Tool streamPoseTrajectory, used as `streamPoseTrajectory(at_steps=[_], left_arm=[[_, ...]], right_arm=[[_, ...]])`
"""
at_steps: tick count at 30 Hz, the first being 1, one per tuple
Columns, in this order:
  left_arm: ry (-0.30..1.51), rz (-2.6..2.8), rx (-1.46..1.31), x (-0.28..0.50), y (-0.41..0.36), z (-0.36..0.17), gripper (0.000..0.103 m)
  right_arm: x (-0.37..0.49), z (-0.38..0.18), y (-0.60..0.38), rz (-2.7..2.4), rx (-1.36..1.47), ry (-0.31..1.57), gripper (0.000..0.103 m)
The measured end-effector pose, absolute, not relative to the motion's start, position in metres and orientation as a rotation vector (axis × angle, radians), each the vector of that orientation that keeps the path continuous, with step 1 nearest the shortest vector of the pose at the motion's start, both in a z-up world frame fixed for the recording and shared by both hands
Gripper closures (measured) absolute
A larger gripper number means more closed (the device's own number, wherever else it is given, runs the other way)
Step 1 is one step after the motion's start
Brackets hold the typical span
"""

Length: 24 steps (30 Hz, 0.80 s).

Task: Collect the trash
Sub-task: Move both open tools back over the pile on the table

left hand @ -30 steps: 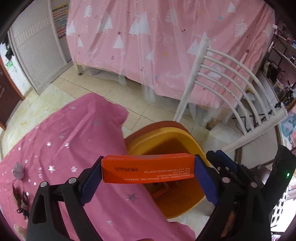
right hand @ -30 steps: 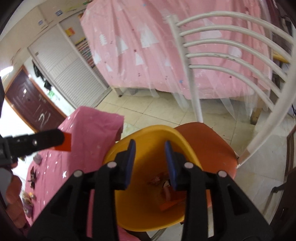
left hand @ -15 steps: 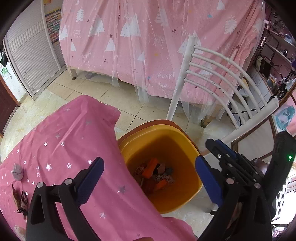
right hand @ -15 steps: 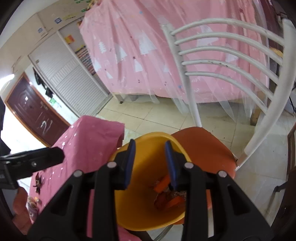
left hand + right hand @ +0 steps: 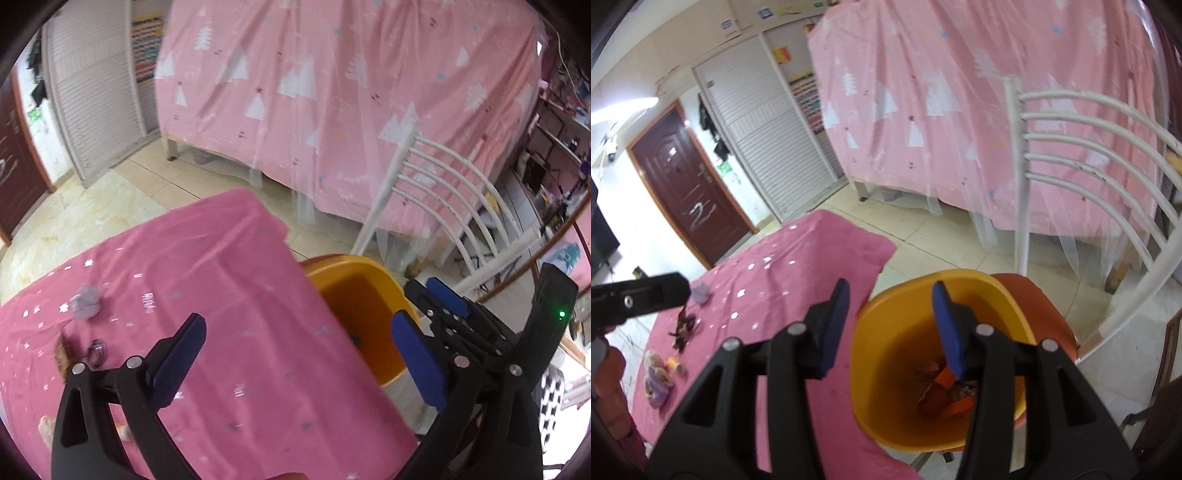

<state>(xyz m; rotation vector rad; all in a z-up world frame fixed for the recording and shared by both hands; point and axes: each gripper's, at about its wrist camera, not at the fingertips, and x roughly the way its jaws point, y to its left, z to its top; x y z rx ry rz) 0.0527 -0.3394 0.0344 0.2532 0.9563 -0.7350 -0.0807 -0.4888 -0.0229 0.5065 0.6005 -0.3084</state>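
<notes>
Left gripper [image 5: 295,354]: spread wide, nothing in it, low in the frame over the pink cloth [image 5: 221,295].
Right gripper [image 5: 890,325]: jaws just opened, nothing between them.
Yellow bin [image 5: 886,369]: lower right, trash inside.
Next trash: grey wad [image 5: 85,301], middle left on the cloth.
Tip: probably come straight down, pinch only the wad, not the cloth.

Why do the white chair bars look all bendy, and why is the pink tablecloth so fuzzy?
Left wrist view: the fisheye lens curves the white chair, dark corners ring the picture, and the pink tablecloth is smeared by motion blur. Right wrist view: the chair bars bow too, and bright glare washes out the wall by the door.
</notes>
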Motion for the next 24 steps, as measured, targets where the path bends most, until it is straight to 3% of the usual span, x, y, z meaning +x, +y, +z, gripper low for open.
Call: streamPoseTrajectory(at_steps=[2, 7, 10, 24], left_arm=[[0.947, -0.72, 0.242, 0.054, -0.323, 0.035, 0.008], [0.943, -0.706, 0.201, 0.056, -0.271, 0.037, 0.008], [0.922, -0.678, 0.191, 0.055, -0.239, 0.041, 0.008], [0.951, -0.527, 0.046, 0.077, -0.11, 0.031, 0.008]], right_arm=[[-0.078, -0.017, -0.476, -0.285, 0.488, 0.591, 0.041], [-0.074, -0.003, -0.443, -0.222, 0.422, 0.579, 0.039], [-0.072, 0.004, -0.425, -0.184, 0.393, 0.568, 0.032], [-0.037, 0.009, -0.335, 0.044, 0.324, 0.619, 0.032]])
